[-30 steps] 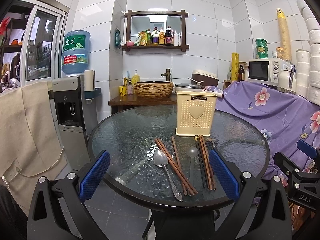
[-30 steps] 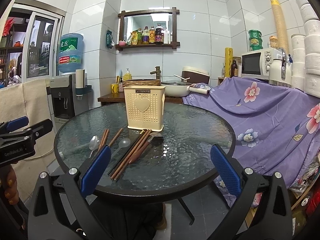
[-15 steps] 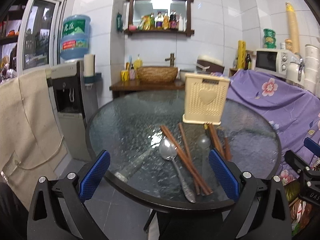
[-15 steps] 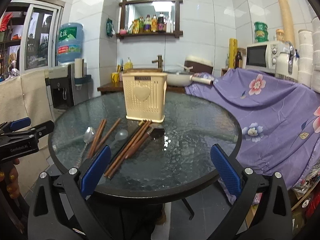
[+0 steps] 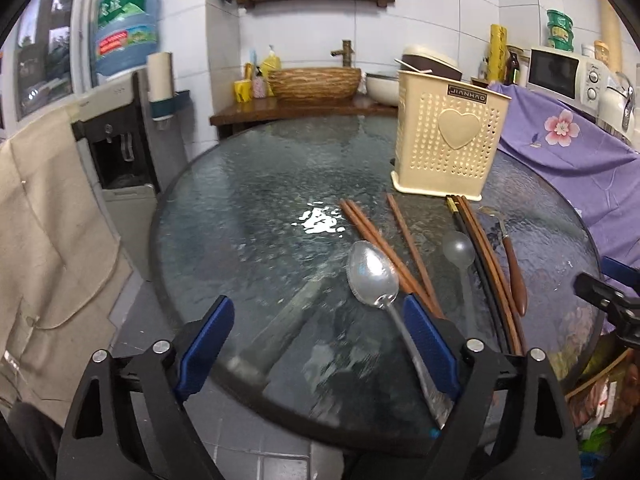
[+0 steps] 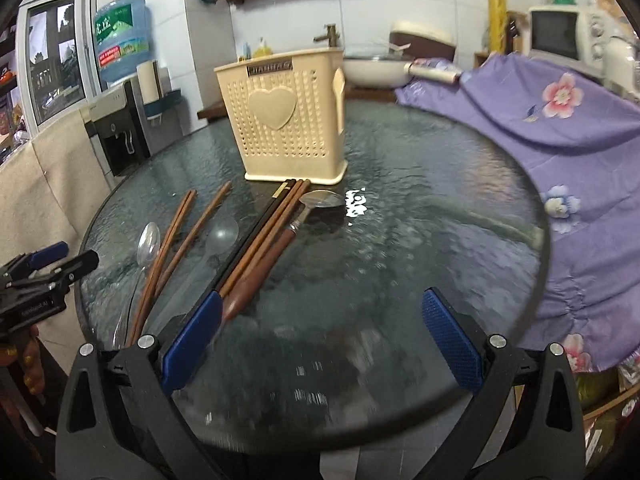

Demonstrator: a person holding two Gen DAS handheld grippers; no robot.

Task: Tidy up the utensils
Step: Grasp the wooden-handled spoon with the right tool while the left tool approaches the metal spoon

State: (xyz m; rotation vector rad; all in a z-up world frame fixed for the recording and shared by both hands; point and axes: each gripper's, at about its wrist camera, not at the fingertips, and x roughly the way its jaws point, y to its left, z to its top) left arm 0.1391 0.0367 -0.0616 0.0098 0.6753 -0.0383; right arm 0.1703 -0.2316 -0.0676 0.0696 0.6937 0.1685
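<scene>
Your left gripper (image 5: 316, 336) and right gripper (image 6: 320, 336) jaws gape, released; the cream holder (image 5: 448, 140) stands ahead; its contents are hidden.

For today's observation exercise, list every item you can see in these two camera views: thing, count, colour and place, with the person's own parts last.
Utensil holder: one, cream, perforated, upright on the table's far side.
Glass table: one, round, dark textured.
Chopsticks: several, brown and one black, lying in front of the holder.
Metal spoon: one, silver, leftmost utensil.
Clear spoon: one, translucent, among the chopsticks.
Wooden-handled spoon: one, brown handle, rightmost utensil.
Water dispenser: one, grey, blue bottle on top, left.
Microwave: one, white, right.
Purple floral cloth: one, right.
Left gripper: blue pads, open, just been closing, nothing between them.
Right gripper: blue pads, open, empty.
</scene>
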